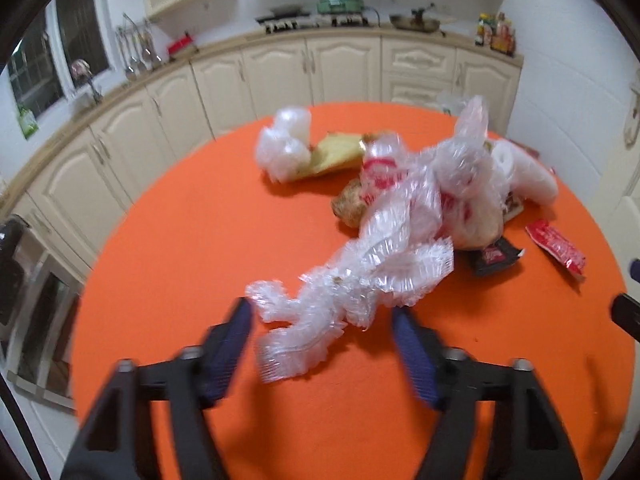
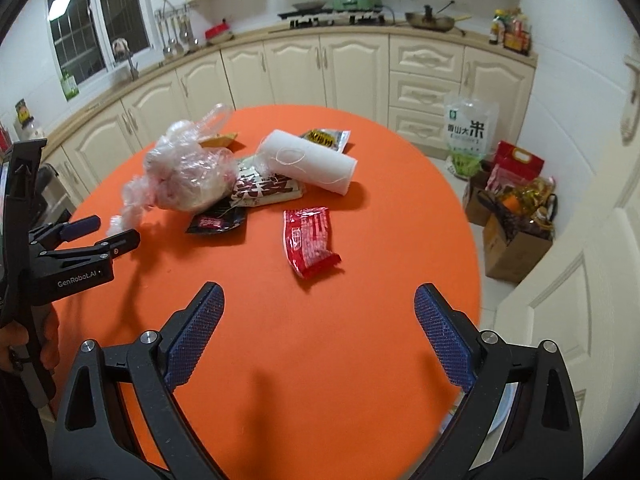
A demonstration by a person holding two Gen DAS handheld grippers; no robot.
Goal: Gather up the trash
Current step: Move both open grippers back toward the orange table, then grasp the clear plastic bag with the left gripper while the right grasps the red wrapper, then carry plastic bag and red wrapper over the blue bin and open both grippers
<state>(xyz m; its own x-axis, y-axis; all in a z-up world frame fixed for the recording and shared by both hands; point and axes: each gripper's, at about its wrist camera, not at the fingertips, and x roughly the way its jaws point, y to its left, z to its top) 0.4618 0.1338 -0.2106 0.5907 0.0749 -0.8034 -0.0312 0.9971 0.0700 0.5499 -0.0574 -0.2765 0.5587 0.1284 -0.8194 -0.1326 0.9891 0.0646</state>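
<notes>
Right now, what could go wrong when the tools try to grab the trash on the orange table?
The crinkly clear plastic lies between the left tool fingers and trails into the bag pile, so pulling it may drag other trash along. The red wrapper lies flat ahead of the open right tool, so the fingers could slide over it or push it along the table.

Bright indoor light; left view motion-blurred; fisheye bends edges; dark corners.

Home kitchen, cream cabinets [image 2: 352,68], stove [image 2: 336,14]
</notes>
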